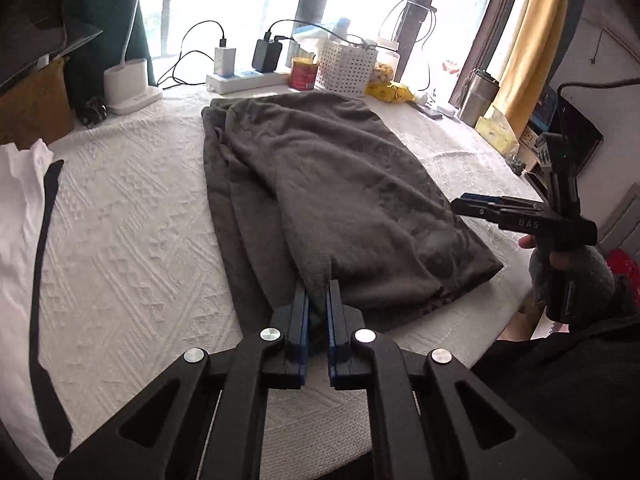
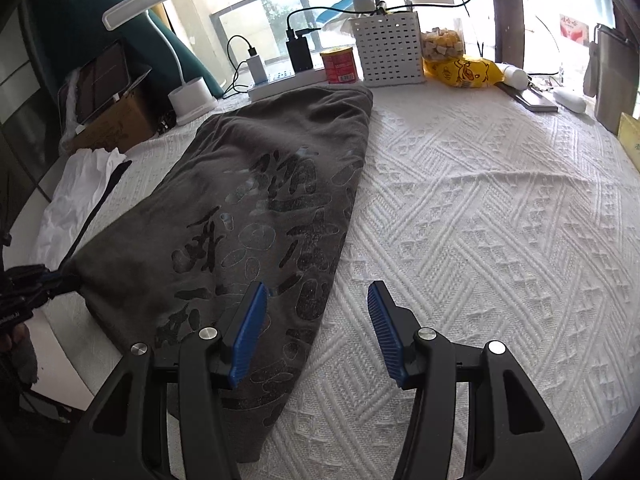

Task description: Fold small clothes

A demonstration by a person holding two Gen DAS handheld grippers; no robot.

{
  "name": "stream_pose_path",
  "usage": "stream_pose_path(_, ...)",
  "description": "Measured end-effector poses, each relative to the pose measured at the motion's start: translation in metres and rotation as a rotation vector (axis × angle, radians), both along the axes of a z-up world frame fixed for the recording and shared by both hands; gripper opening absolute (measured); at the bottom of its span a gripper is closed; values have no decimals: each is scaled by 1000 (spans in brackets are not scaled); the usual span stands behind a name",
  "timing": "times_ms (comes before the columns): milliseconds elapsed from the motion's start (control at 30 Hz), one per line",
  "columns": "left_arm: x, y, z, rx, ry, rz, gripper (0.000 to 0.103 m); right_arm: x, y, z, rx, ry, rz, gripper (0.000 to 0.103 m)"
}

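The grey shirt (image 1: 320, 184) lies on the white cloth (image 1: 132, 216), partly folded, its long axis running from the near edge toward the window. The left gripper (image 1: 317, 292) is clamped on a bunched near corner of the top layer. The right gripper (image 2: 316, 292) hovers with jaws apart over the shirt's right edge, so the left is likely nearer to carry the fold.

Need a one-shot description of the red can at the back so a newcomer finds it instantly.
Start at the window along the table's far edge, where clutter lines up. Find the white perforated basket; the red can stands just left of it, right of the black charger on the power strip. It is the only red cylinder there.
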State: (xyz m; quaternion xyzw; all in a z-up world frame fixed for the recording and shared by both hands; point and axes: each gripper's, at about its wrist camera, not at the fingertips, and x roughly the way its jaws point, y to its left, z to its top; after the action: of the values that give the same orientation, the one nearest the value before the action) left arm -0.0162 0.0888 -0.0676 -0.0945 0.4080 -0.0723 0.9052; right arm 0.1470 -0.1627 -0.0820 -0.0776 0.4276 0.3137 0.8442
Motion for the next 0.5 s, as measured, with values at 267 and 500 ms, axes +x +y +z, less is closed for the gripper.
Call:
stream_pose_path(267, -4, 10, -10, 47, 56, 9, 5, -21, 8, -9, -54, -20, 47, 56)
stream_pose_path(500, -7, 9, -32, 30, 104, 19, 6, -39, 5, -9, -82, -15, 67, 56)
